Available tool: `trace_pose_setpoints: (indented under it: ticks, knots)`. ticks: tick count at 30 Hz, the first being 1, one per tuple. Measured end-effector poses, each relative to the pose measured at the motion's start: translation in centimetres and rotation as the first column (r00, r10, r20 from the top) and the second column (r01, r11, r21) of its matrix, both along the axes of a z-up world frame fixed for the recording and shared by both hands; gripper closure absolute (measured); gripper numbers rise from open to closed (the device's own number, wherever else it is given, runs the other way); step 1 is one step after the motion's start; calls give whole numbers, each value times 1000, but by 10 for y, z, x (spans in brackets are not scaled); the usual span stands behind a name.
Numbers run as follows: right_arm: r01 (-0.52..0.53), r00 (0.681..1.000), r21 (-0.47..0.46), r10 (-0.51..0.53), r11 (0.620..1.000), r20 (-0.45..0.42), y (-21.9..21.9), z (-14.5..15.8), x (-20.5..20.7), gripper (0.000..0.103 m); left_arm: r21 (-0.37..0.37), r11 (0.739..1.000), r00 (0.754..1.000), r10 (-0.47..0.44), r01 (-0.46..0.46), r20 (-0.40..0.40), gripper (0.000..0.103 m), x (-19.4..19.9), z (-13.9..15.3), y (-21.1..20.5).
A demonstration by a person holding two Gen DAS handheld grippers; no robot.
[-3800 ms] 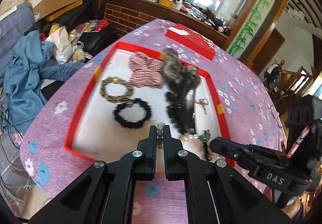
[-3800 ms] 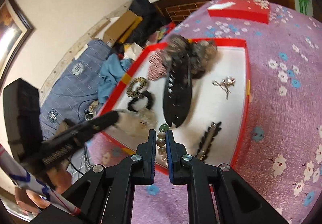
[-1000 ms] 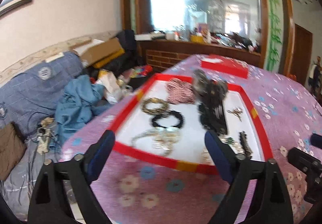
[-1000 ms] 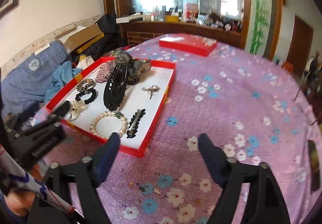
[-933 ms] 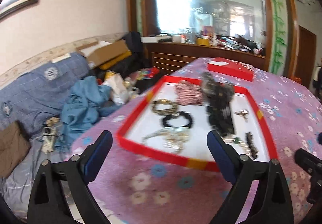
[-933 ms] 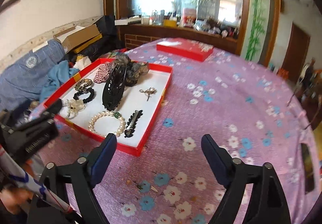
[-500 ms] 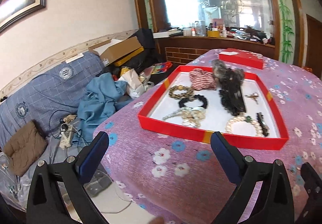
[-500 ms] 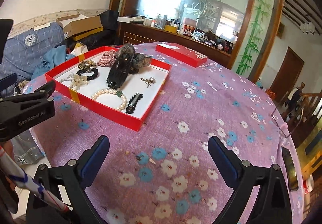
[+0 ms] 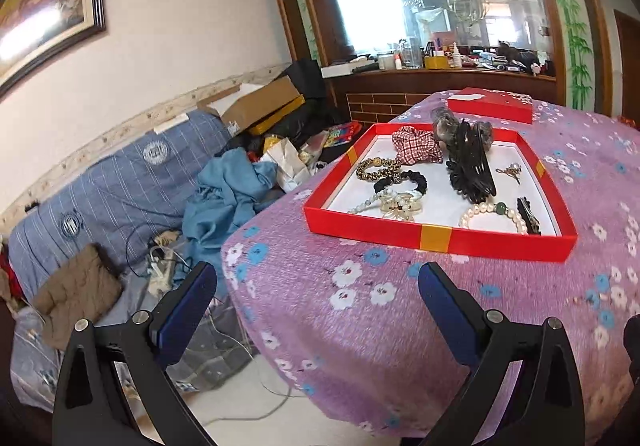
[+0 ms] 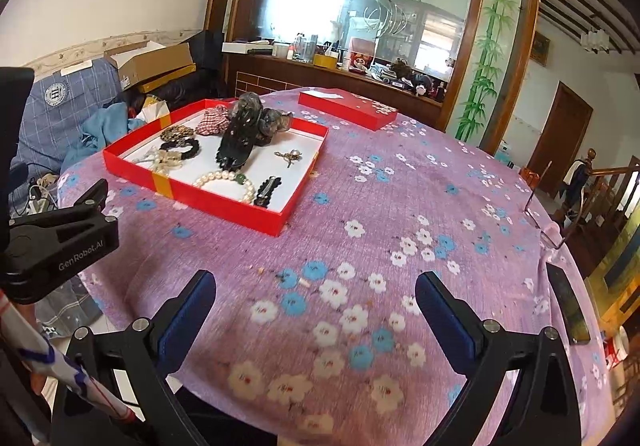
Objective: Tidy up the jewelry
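- The left gripper (image 9: 318,288) has its two fingers spread wide apart, with nothing between the blue pads (image 9: 182,316).
- The right gripper (image 10: 316,296) is also spread wide and holds nothing.
- In the right wrist view, the left gripper (image 10: 60,234) appears at the left edge, pointing forward.

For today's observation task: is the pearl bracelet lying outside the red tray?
No, the pearl bracelet lies inside the red tray, near its front wall.
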State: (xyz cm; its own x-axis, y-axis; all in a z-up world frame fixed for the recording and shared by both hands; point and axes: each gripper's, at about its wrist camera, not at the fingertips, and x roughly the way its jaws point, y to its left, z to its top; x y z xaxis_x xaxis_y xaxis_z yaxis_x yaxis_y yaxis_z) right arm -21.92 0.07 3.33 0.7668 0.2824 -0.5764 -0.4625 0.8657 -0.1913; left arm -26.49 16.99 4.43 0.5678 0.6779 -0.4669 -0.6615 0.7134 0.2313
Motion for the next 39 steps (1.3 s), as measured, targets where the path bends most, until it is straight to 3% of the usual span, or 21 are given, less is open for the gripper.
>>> trace_pose_setpoints:
  ticks: [11, 17, 39]
  knots:
    - [22, 1000, -7, -22, 1000, -12, 0, 11, -42, 1, -69, 997, 997, -29, 34, 65, 2, -43, 17, 5]
    - [21, 998, -30, -19, 999, 61, 7, 23, -58, 1, -43, 999, 994, -6, 10, 106, 2, -55, 23, 8]
    - [14, 999, -78, -10, 997, 53, 15, 18, -60, 1, -37, 999, 996, 6, -3, 86, 2, -55, 18, 11]
